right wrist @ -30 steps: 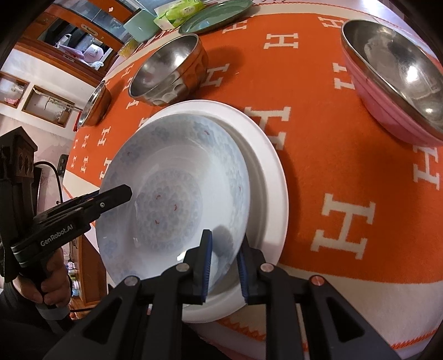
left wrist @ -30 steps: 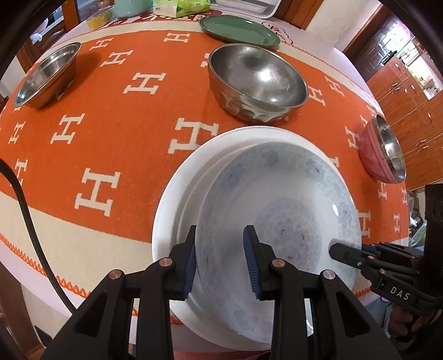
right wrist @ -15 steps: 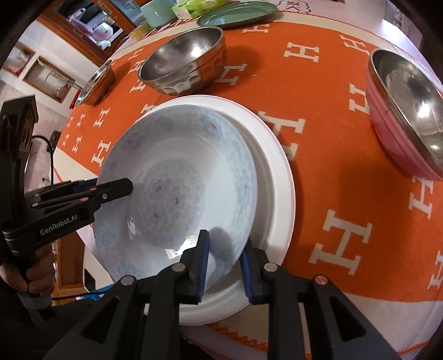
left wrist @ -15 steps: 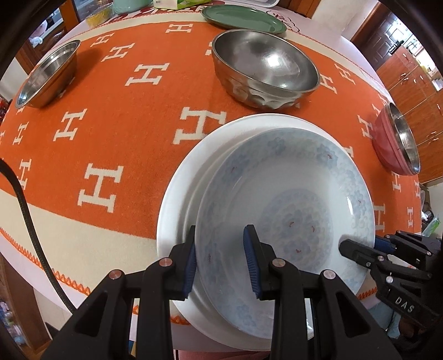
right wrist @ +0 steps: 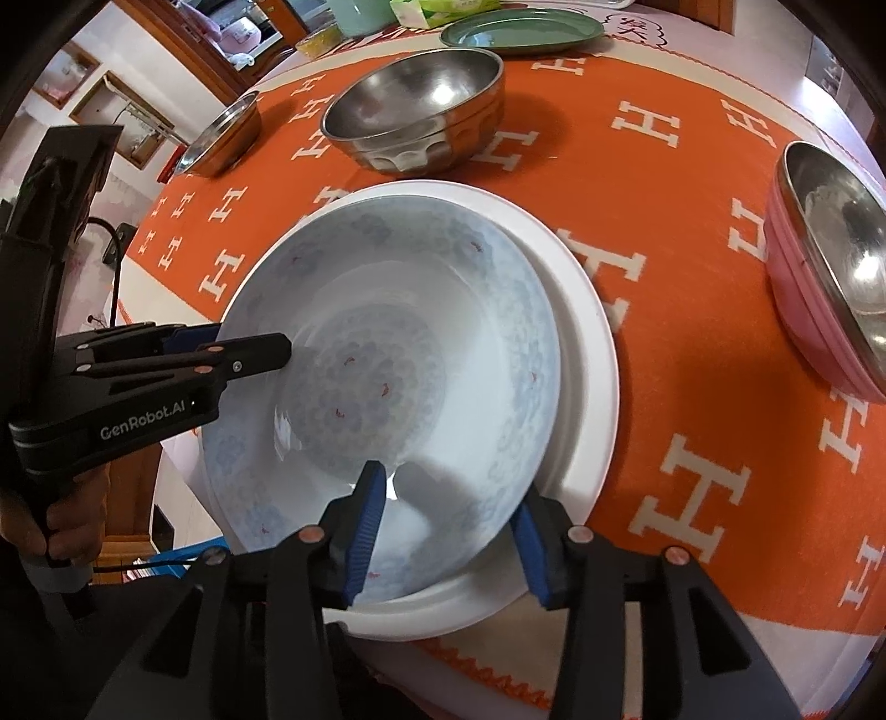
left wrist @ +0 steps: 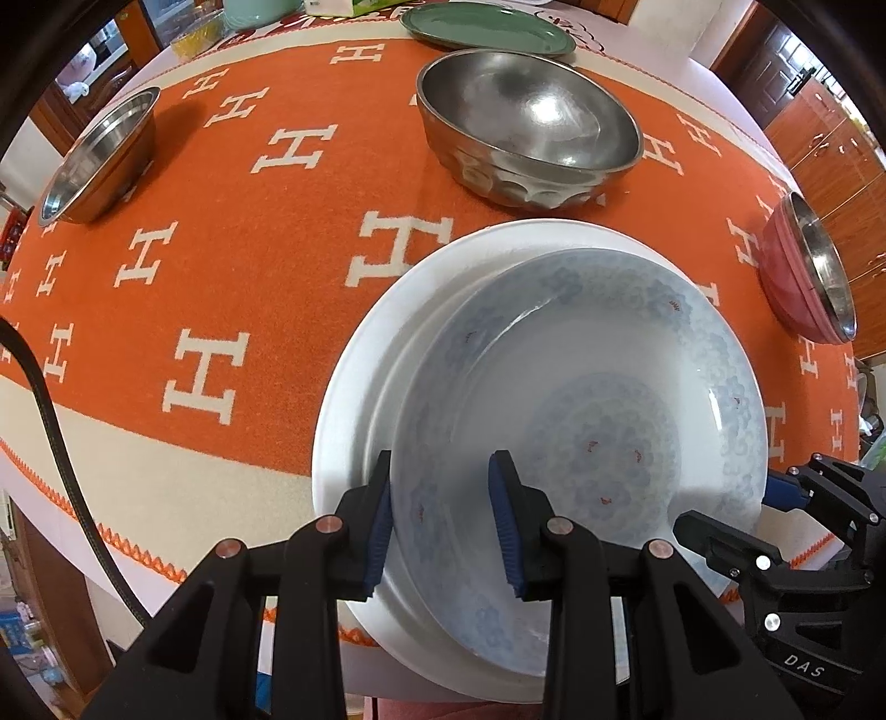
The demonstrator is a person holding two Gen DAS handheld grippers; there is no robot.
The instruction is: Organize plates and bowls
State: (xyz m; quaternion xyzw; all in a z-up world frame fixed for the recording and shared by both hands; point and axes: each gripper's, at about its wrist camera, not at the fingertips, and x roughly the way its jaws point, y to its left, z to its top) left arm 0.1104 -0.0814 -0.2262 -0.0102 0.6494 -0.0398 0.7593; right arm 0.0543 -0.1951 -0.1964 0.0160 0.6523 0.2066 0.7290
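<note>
- The left gripper (left wrist: 440, 520) has its jaws a little apart, one finger on each side of the near rim of the patterned bowl (left wrist: 581, 421); whether the pads press the rim cannot be told; in the right wrist view it (right wrist: 252, 351) reaches in from the left, its fingers close together over the bowl's left edge.
- The right gripper (right wrist: 448, 531) has its jaws wide apart, straddling the near rim of the patterned bowl (right wrist: 387, 354) without clamping it; one blue pad sits inside the bowl, the other outside, over the white plate (right wrist: 587, 343).
- One patterned bowl rests inside one white plate (left wrist: 376, 354); the bowl sits off-centre, leaving a bare crescent of plate on its far side.
- The plate overhangs the near edge of the orange cloth (left wrist: 249, 238), which covers the table.
- Three metal bowls stand apart: one large steel bowl (left wrist: 526, 127) just beyond the plate, near but not touching; one small steel bowl (left wrist: 99, 155) far left, close to the table's edge; one pink-sided bowl (left wrist: 808, 277) at the right edge.
- One green plate (left wrist: 487, 27) lies at the far edge, behind the large steel bowl.
- Open cloth stretches between the white plate and the small steel bowl, and between the white plate and the pink-sided bowl (right wrist: 819, 266).
- One black cable (left wrist: 55, 443) hangs off the near-left edge.
</note>
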